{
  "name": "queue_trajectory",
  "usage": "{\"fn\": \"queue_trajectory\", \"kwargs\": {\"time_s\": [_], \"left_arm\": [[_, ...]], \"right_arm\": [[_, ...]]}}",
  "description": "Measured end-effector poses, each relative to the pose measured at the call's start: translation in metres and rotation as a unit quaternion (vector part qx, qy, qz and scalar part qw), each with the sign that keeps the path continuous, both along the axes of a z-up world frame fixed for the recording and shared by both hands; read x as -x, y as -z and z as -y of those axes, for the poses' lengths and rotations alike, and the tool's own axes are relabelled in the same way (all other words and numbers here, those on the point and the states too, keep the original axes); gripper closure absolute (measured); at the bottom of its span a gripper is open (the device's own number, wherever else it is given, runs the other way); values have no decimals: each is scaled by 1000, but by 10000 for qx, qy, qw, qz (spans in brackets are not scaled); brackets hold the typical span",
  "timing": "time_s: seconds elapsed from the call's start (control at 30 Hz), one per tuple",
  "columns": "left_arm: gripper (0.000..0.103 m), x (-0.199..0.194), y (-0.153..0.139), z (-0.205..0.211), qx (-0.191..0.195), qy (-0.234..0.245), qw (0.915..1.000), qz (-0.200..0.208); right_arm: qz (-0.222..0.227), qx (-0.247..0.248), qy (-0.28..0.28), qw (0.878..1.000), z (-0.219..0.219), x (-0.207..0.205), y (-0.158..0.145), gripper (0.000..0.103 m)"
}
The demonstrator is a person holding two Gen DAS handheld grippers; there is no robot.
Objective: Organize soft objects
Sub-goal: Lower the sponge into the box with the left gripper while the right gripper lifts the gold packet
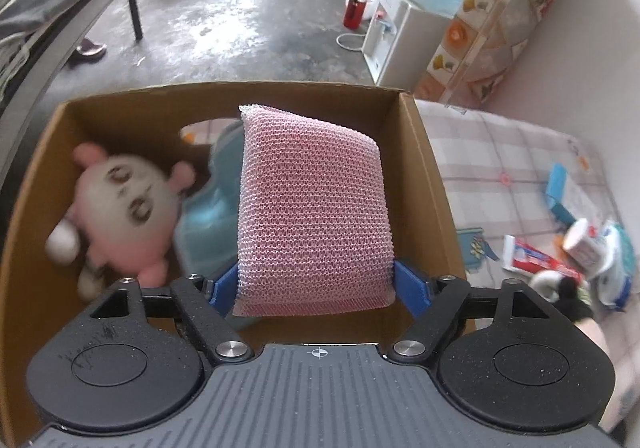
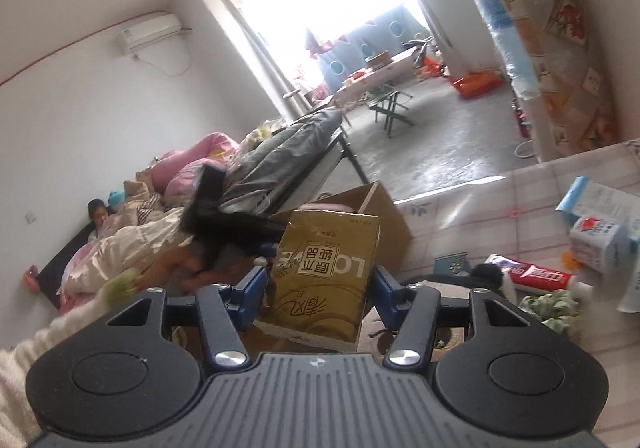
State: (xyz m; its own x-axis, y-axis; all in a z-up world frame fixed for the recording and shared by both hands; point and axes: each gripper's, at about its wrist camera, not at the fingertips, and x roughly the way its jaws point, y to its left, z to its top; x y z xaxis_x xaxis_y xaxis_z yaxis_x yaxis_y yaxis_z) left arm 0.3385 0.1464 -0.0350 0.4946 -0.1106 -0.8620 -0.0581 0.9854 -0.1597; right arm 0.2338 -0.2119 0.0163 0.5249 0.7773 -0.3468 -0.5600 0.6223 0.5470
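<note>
My left gripper [image 1: 314, 288] is shut on a pink mesh sponge [image 1: 312, 208] and holds it over the open cardboard box [image 1: 424, 176]. Inside the box lie a pink and white plush toy [image 1: 124, 204] and a light blue cloth [image 1: 208, 220], partly hidden by the sponge. My right gripper [image 2: 320, 288] is shut on a gold tissue pack [image 2: 324, 272] with Chinese print, held above the table to the right of the cardboard box [image 2: 384, 216].
On the checked tablecloth [image 1: 500, 152] right of the box lie a toothpaste tube [image 1: 536, 254], a milk carton [image 2: 600, 244], a blue and white carton [image 1: 564, 192] and a black and white soft item [image 2: 492, 276]. A bed and concrete floor lie beyond.
</note>
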Motion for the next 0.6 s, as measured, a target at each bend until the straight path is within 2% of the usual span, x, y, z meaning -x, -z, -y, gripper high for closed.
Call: {"fn": "queue_trajectory", "kwargs": {"time_s": [0.07,0.13,0.27,0.37,0.5,0.6], "left_arm": [[12,-15,12,7,-92,51,9999,-121],[10,-23,24,10,-92,29,9997,-230],[8,-25,28,-2,222,-267,9992,-185],[11,-18,25,-13,262,-518,9982,-132],[23,-13,21,-26,538,-796,9953,-123],[24,-12,22,-31,682,-982,9926,-196]], "right_arm": [[-5,30,-11,10000,1,-4,2,44],[15,95,28,9999,0,-1,5,44],[-35,199,96,9997,1,-2,11,44],[-52,226,121,9997,3,0,12,44],[-66,171,136,9997,4,-2,14,44],[-90,155,163,9997,2,-2,15,44]]}}
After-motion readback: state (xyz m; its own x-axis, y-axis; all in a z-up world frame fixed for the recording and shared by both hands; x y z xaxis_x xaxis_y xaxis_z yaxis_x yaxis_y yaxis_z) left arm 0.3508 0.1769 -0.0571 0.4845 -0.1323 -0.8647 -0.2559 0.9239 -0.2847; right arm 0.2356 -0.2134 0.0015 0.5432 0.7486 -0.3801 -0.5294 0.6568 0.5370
